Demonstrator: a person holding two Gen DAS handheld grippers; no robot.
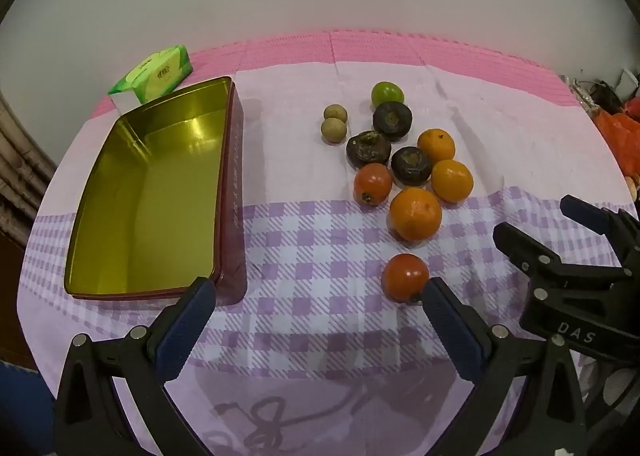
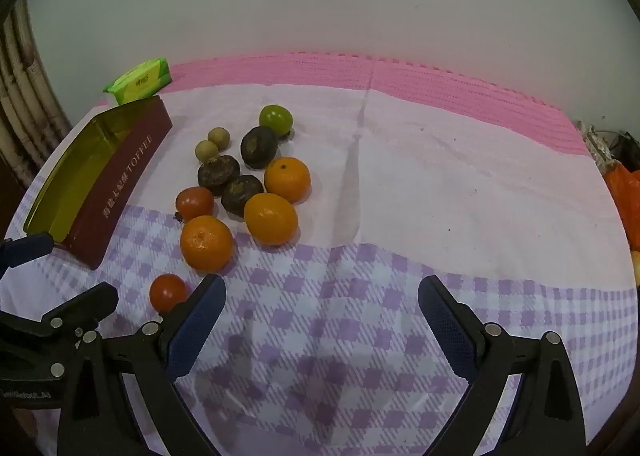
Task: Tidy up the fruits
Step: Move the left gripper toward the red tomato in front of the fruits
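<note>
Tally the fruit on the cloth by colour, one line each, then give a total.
Orange fruits: 3
Red fruits: 2
Dark brown fruits: 3
Tan fruits: 2
Green fruit: 1
Total: 11

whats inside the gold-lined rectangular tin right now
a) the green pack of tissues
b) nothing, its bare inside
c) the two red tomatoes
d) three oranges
b: the dark red rectangular metal tin with the gold lining shows only bare gold floor, while every fruit, such as the nearest round orange fruit and the nearest small red tomato, lies on the purple checked cloth beside it.
</note>
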